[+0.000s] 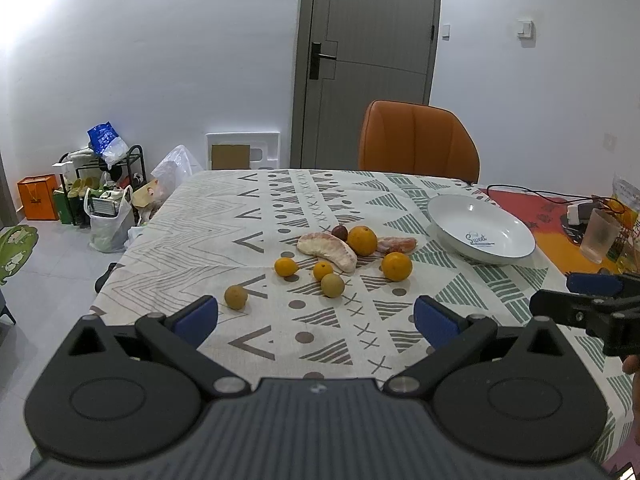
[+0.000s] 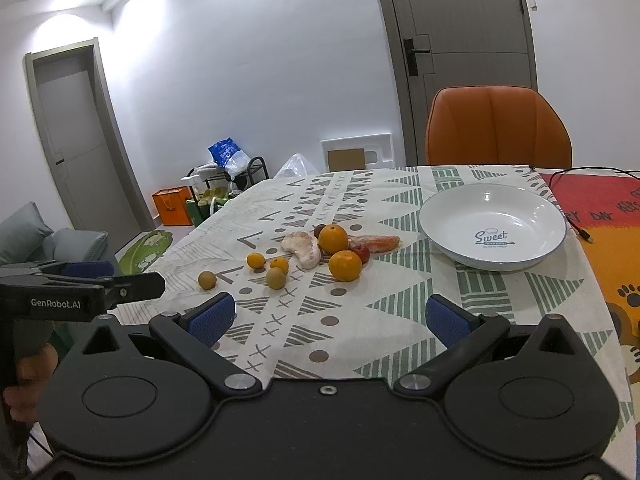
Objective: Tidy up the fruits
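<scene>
**Desk surface and room layout, fruit loose beside the plate**

The desk (image 1: 200, 216) is covered by a cream cloth printed with grey chevrons, dots, crosses and green striped triangles. The white plate (image 2: 494, 226), marked "Sweet" on its inner face, is the landmark for all positions below; it holds nothing.

Fruit, all lying on the cloth to the left of the plate:
- Two oranges (image 2: 345, 265), the larger items, nearest the plate.
- A peeled pomelo segment (image 1: 328, 254) touching the far orange, with a second peeled piece (image 2: 376, 243) between the oranges and the plate.
- Small dark red fruits (image 2: 362, 253) tucked against the oranges.
- Two small yellow-orange citrus (image 1: 286, 267) and two dull brownish round fruits (image 1: 235, 297), farthest from the plate.

Right of the plate the cloth ends on a red and orange mat (image 2: 600, 216) carrying a black cable (image 2: 576, 216); a frosted cup (image 1: 600, 236) stands there.

Behind the plate: an orange chair (image 2: 498, 128), then a grey door (image 1: 370, 52) in a white wall. Far left of the plate, on the floor: a rack (image 1: 120, 168), bags and an orange box (image 1: 38, 196).

Left gripper (image 1: 316, 318): fingers spread wide, nothing between them, above the near cloth. Right gripper (image 2: 330, 318): fingers spread wide, nothing held, near side of the plate
</scene>
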`<action>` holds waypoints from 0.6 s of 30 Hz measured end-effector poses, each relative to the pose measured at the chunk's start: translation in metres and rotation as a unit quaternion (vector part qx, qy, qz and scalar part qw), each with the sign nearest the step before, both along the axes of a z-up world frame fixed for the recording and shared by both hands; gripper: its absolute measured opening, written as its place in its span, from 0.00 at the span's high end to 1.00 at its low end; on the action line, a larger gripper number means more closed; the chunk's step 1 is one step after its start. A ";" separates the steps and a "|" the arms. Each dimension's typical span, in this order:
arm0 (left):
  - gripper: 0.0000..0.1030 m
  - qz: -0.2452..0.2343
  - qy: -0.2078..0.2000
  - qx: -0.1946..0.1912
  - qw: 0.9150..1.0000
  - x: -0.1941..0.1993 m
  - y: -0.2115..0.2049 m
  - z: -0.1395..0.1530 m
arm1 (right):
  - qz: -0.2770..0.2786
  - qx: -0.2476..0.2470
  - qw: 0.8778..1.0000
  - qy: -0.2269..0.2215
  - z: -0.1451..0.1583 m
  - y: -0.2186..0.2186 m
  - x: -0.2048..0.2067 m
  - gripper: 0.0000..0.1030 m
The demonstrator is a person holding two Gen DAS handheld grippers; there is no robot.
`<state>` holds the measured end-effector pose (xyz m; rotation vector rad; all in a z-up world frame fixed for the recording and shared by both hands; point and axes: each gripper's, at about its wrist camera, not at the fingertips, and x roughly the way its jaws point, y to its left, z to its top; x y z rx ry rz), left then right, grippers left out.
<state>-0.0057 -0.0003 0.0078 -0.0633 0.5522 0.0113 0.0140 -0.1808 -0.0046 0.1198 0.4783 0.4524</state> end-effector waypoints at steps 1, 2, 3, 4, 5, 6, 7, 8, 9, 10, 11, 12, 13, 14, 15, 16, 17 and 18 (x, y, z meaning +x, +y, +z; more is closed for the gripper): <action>0.00 0.000 0.001 0.001 1.000 0.000 0.000 0.000 | 0.000 0.001 1.000 -0.001 0.000 0.000 0.000 0.00; 0.00 0.001 0.001 0.001 1.000 0.000 0.000 0.000 | -0.002 0.001 1.000 0.000 0.000 -0.001 0.000 0.00; 0.00 0.001 0.002 0.001 1.000 0.001 0.001 -0.001 | -0.003 0.002 1.000 0.001 0.000 -0.001 0.001 0.00; 0.00 0.001 0.001 0.001 1.000 0.001 0.001 -0.001 | -0.003 0.002 1.000 0.001 0.000 -0.001 0.001 0.00; 0.00 0.001 0.001 0.000 1.000 0.001 0.001 -0.001 | -0.002 0.003 1.000 0.001 0.000 -0.001 0.001 0.00; 0.00 0.001 0.001 0.001 1.000 0.001 0.001 -0.001 | -0.001 0.002 1.000 0.000 0.000 0.000 0.001 0.00; 0.00 0.001 0.002 0.002 1.000 0.001 0.001 -0.001 | -0.001 0.002 1.000 -0.001 0.000 0.000 0.000 0.00; 0.00 0.001 0.001 0.002 1.000 0.001 0.001 -0.001 | 0.000 0.001 1.000 -0.001 0.000 0.001 0.000 0.00; 0.00 0.001 0.001 0.002 1.000 0.001 0.001 -0.001 | 0.001 0.001 1.000 -0.001 -0.001 0.001 0.000 0.00; 0.00 0.001 0.002 0.002 1.000 0.001 0.001 -0.001 | 0.002 0.001 1.000 -0.001 -0.001 0.001 0.000 0.00; 0.00 0.002 0.002 0.002 1.000 0.001 0.001 -0.001 | 0.002 0.001 1.000 0.000 -0.001 0.002 0.001 0.00; 0.00 0.002 0.002 0.002 1.000 0.001 0.002 -0.001 | 0.002 0.000 1.000 0.001 -0.002 0.002 0.001 0.00; 0.00 0.002 0.004 0.002 1.000 0.001 0.002 -0.001 | 0.001 0.001 1.000 0.002 -0.002 0.002 0.002 0.00; 0.00 0.002 0.004 0.002 1.000 0.002 0.004 -0.002 | 0.001 0.001 1.000 0.002 -0.003 0.002 0.003 0.00; 0.00 0.003 0.004 0.002 1.000 0.002 0.005 -0.002 | 0.000 0.001 1.000 0.002 -0.003 0.002 0.004 0.00; 0.00 0.005 0.004 0.002 1.000 0.003 0.006 -0.003 | -0.001 0.001 1.000 0.003 -0.004 0.002 0.004 0.00; 0.00 0.008 0.004 0.000 1.000 0.004 0.008 -0.003 | -0.002 0.001 1.000 0.005 -0.005 0.002 0.006 0.00; 0.00 0.012 0.006 -0.003 1.000 0.005 0.011 -0.004 | -0.002 0.000 1.000 0.007 -0.005 0.002 0.008 0.00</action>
